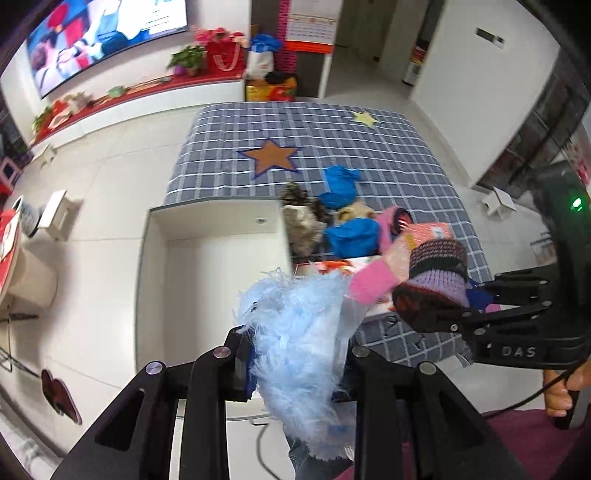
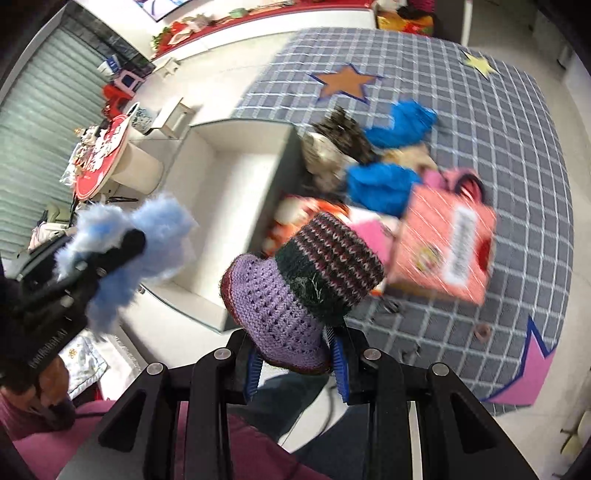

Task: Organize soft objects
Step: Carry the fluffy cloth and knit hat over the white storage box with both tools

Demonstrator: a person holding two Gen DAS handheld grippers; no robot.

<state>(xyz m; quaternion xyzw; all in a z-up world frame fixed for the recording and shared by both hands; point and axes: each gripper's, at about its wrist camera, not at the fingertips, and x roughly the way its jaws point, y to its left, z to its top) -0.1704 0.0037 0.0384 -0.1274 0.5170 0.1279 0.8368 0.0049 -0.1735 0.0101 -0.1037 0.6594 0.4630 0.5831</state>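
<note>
My left gripper (image 1: pixel 295 354) is shut on a fluffy light-blue piece (image 1: pixel 299 332), held in the air beside an open white box (image 1: pixel 210 266); it also shows in the right wrist view (image 2: pixel 144 236). My right gripper (image 2: pixel 295 363) is shut on a knitted purple, green and striped hat (image 2: pixel 303 277), also seen in the left wrist view (image 1: pixel 436 273). A pile of soft things lies on the grey checked mat (image 1: pixel 369 147): blue fluffy pieces (image 1: pixel 351 232), a grey-brown furry one (image 1: pixel 299 221), a pink item (image 1: pixel 369 280) and a pink bag (image 2: pixel 447 243).
The white box (image 2: pixel 236 192) stands at the mat's left edge on a white tiled floor. A TV (image 1: pixel 103 33) and a red-topped cabinet with plants are at the back. A round red table (image 2: pixel 103 155) stands left. A person's legs are below the grippers.
</note>
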